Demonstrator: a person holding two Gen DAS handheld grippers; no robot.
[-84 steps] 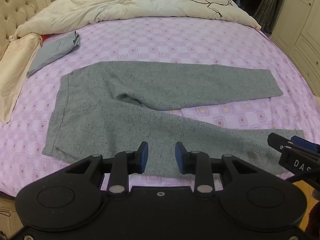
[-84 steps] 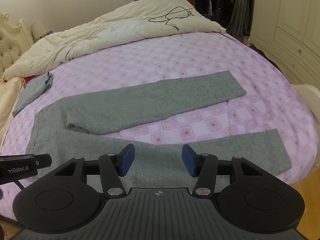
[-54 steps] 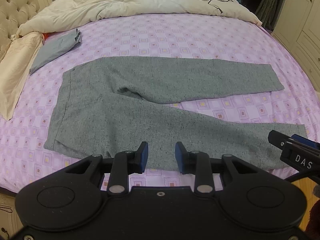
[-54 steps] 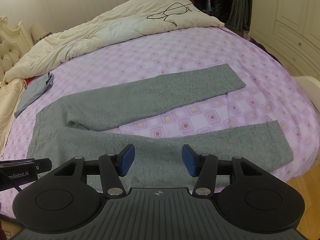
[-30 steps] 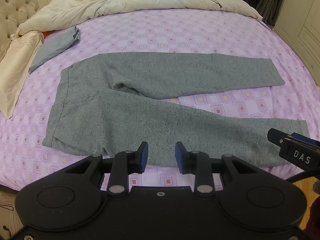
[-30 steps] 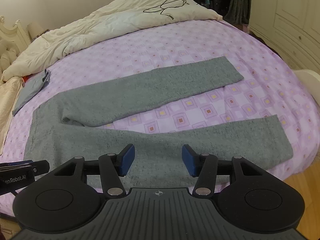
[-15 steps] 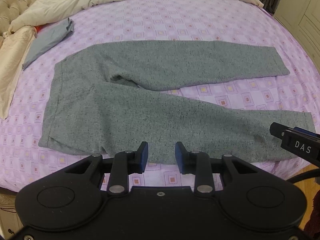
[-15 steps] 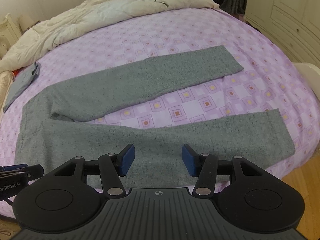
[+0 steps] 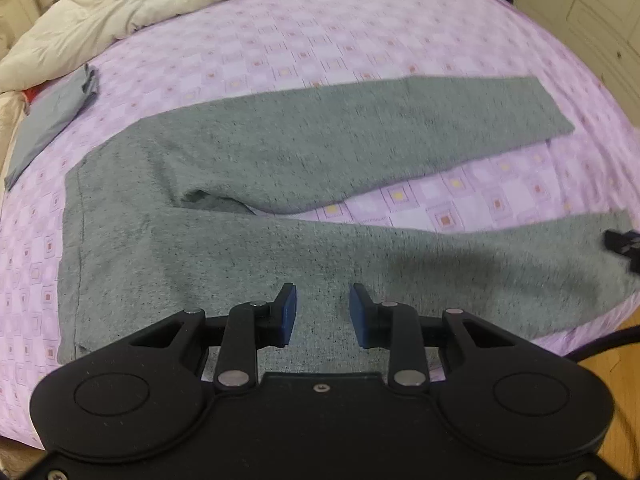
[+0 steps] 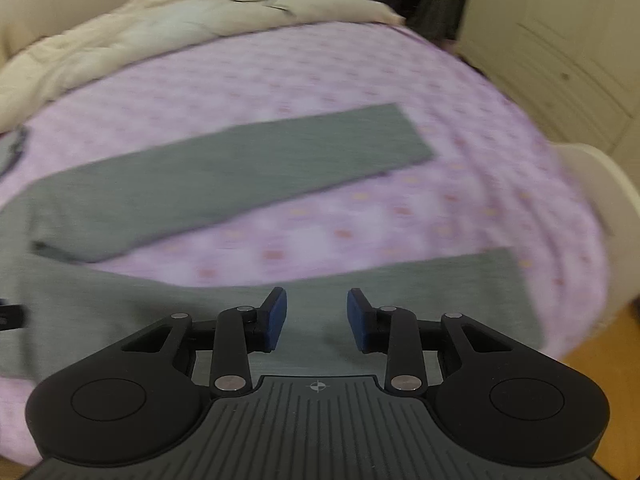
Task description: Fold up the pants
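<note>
Grey speckled pants lie flat on the purple patterned bed sheet, waistband at the left, both legs spread apart towards the right. My left gripper is open and empty, over the near leg close to the front edge. My right gripper is open and empty, over the near leg towards its cuff end. The far leg lies beyond. The right wrist view is blurred by motion.
A cream duvet is bunched along the far side of the bed. A folded blue-grey cloth lies at the far left. Cream wardrobe doors stand at the right. Wooden floor shows past the bed's near right edge.
Both grippers have moved forward and down towards the near pant leg, which now fills more of each view. Both stay open. The pants have not moved.
</note>
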